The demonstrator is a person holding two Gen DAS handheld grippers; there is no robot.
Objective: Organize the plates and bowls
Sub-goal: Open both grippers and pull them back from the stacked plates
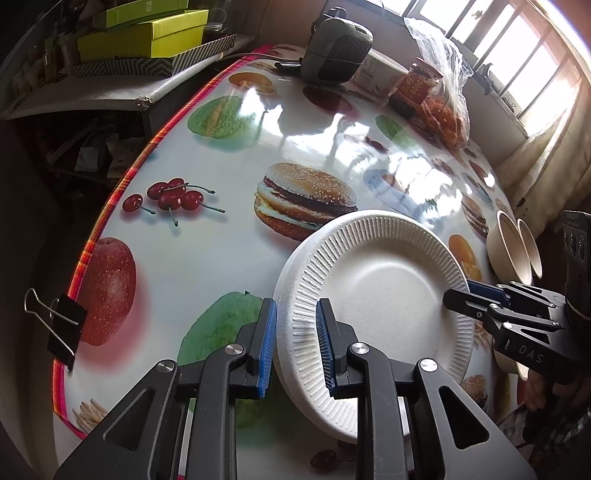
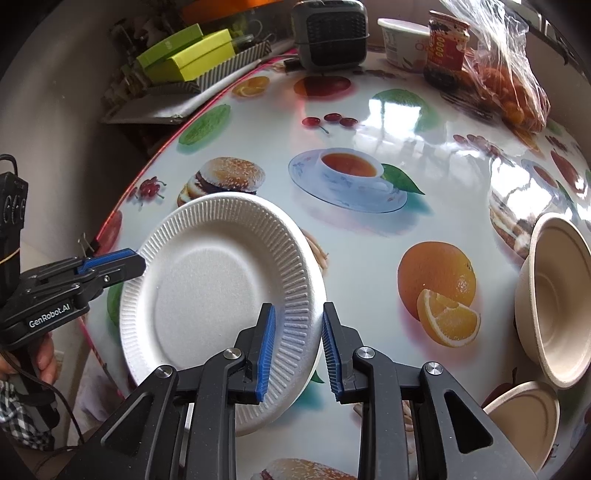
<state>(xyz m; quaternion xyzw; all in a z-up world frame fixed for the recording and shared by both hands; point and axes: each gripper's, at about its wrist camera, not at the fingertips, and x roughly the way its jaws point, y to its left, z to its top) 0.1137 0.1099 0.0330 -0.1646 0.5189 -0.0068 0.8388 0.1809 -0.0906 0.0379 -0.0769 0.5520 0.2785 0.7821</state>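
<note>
A white ridged foam plate (image 1: 388, 280) (image 2: 207, 280) hangs tilted just above the printed tablecloth (image 1: 221, 258), held from both sides. My left gripper (image 1: 295, 325) is shut on its near-left rim, one blue pad on top and one under the edge. From the right, my right gripper (image 1: 458, 295) pinches the opposite rim. In the right wrist view the right gripper (image 2: 298, 321) clamps the plate's near-right rim, and the left gripper (image 2: 129, 262) bites the far-left rim. Beige bowls (image 1: 513, 251) (image 2: 554, 295) lie tipped at the right; another bowl (image 2: 528, 417) sits below them.
A binder clip (image 1: 62, 328) clamps the cloth at the table's left edge. At the far end stand a dark fan (image 1: 336, 48), a white tub (image 2: 402, 40), a red-labelled jar (image 1: 417, 85) and a plastic bag of orange snacks (image 1: 447, 110). Green boxes (image 1: 147, 33) sit on a side shelf.
</note>
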